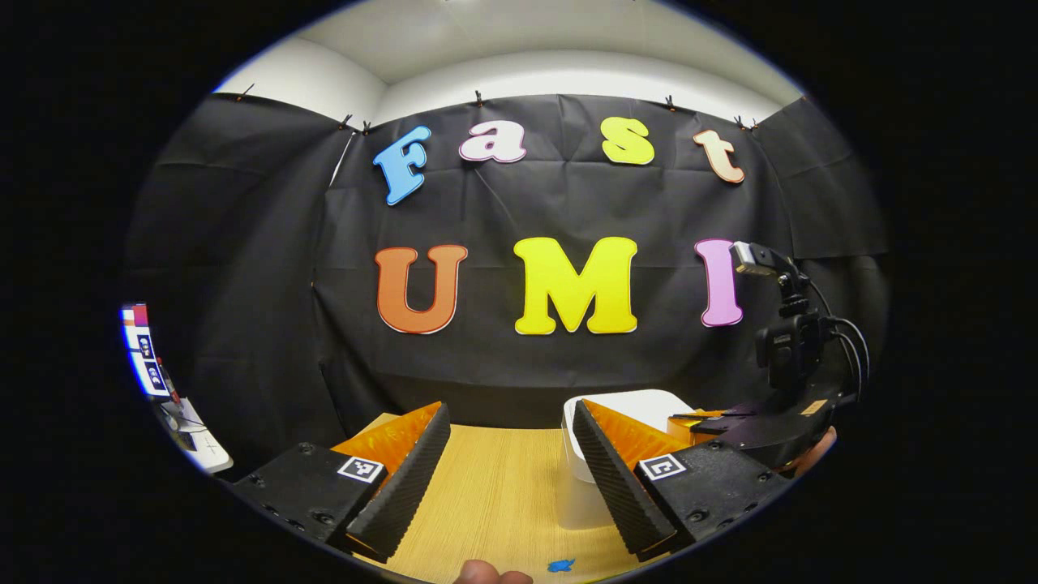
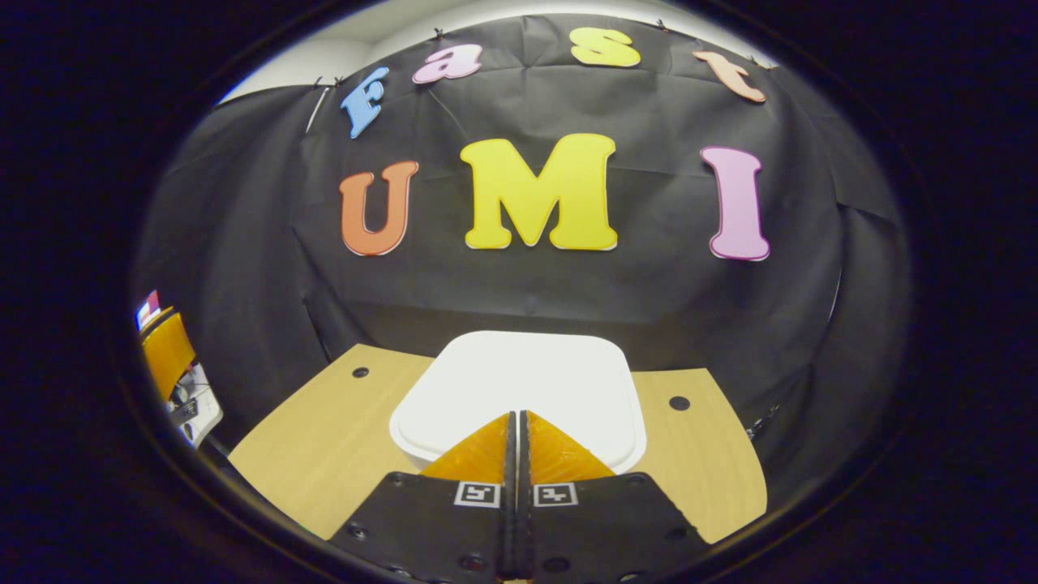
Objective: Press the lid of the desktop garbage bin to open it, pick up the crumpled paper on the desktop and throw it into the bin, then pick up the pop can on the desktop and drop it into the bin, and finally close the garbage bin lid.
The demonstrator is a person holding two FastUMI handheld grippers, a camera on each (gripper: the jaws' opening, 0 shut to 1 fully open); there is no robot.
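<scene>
Left gripper view, near: left gripper (image 1: 511,474), its 2 fingers spread wide with bare wooden desktop (image 1: 495,495) between them, holding nothing. A fingertip (image 1: 486,574) of the person and a small blue mark (image 1: 560,564) sit at the bottom edge. Just behind the right-hand finger: the white garbage bin (image 1: 580,487), side wall and lid corner visible, standing on the desktop. Farther right: the right gripper (image 1: 730,426) poised over the bin lid, a hand (image 1: 815,450) behind it.

Right gripper view, near: the right gripper (image 2: 516,430) with its 2 fingers pressed together, nothing between them, tips over the near edge of the bin lid (image 2: 519,385); contact cannot be judged. The lid lies flat and closed. Beyond: 2 round holes (image 2: 679,402) in the desktop, then the black cloth wall (image 2: 649,284).
</scene>
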